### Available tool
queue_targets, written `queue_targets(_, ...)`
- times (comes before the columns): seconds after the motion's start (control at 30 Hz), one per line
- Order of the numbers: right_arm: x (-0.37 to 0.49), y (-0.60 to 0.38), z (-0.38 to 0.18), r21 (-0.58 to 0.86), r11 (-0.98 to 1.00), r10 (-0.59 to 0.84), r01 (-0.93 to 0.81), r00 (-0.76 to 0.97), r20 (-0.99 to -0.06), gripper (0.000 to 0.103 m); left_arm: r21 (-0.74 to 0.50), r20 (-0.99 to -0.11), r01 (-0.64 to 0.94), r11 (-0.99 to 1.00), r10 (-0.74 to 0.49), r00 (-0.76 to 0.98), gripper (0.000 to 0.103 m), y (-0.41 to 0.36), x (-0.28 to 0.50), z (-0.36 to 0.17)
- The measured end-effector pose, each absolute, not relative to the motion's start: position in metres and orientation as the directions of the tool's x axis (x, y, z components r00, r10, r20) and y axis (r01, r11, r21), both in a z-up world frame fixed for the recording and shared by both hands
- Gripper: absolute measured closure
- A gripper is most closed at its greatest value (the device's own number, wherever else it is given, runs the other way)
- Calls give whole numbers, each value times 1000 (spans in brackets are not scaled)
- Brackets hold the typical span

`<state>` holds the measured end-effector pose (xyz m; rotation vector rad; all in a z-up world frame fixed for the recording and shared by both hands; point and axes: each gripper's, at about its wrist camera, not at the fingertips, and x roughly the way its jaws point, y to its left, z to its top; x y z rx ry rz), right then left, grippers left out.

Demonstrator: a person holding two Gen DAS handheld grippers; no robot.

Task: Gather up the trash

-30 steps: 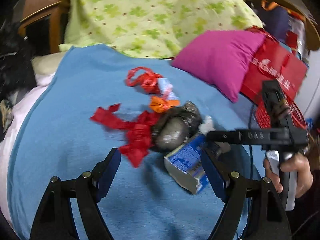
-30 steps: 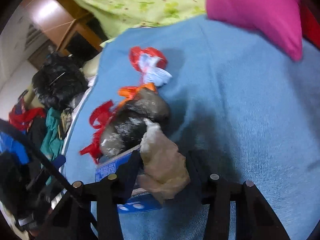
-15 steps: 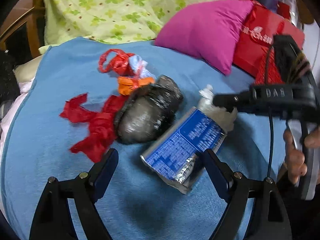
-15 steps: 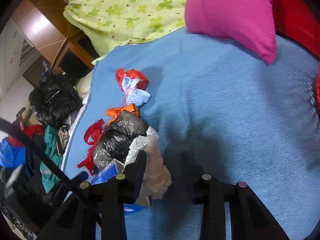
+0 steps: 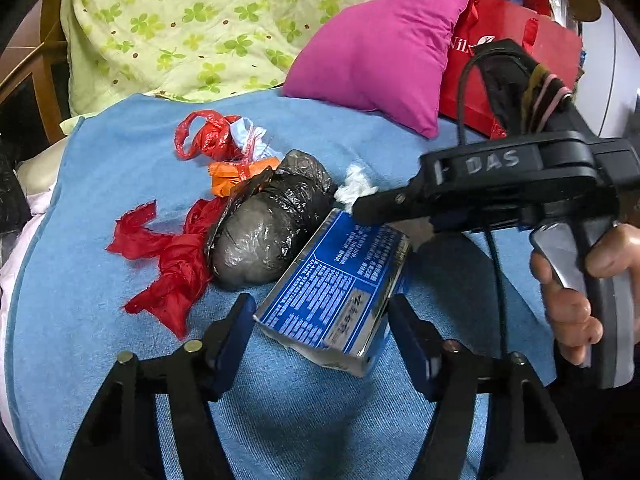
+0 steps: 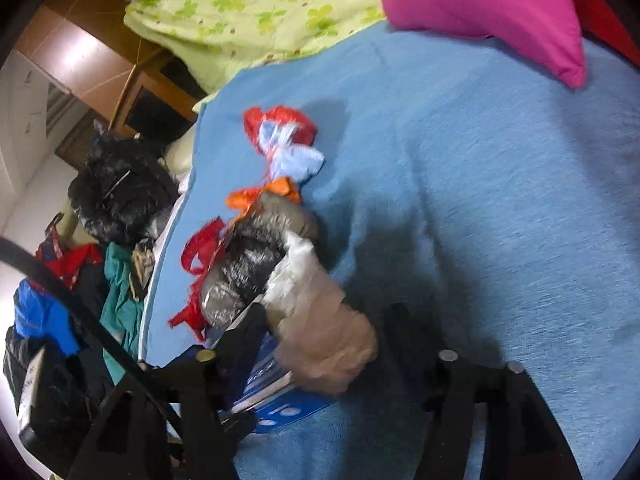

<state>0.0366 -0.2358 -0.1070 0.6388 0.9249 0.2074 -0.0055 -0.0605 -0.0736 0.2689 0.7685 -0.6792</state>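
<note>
Left gripper [image 5: 320, 322] straddles near end of blue carton [image 5: 340, 280] on blue blanket [image 5: 120, 360]; jaws just been closing w/ carton between; pads right at its corners, contact unclear. Right gripper [image 6: 328, 340] just been opening; crumpled whitish plastic wad [image 6: 320, 320] lies between jaws, beside left pad, gap to the other, so not clamped; person's hand [image 5: 576, 300] on its handle. Beyond carton, touching: black bag bundle [image 5: 268, 228]; red plastic scraps [image 5: 168, 256] left of it; orange scrap [image 5: 236, 176], red-and-white bag [image 5: 216, 136] further back; then magenta pillow [image 5: 384, 52], green quilt [image 5: 200, 20].
</note>
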Motion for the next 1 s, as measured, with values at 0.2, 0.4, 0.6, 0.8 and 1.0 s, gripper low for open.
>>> queue_targets(0.2, 30, -248, -98, 599, 791, 393, 125, 646, -654, 64, -6, -686, 660, 751, -484, 543, 71, -55, -7, -67)
queue_targets(0.4, 16, -262, -82, 593, 798, 364, 108, 697, -617, 65, -83, -687, 604, 792, -484, 541, 90, -33, 10, -60)
queue_targets(0.6, 2, -282, -77, 586, 798, 325, 139, 720, -613, 65, -91, -702, 592, 801, -473, 533, 84, -33, 11, -64)
queue_targets(0.8, -5, -299, -78, 599, 782, 315, 171, 721, -617, 65, -48, -681, 609, 792, -472, 560, 37, -39, -1, -61)
queue_targets(1.0, -4, -309, -98, 556, 791, 277, 255, 662, -697, 64, -44, -688, 615, 787, -470, 552, 30, -54, 0, -63)
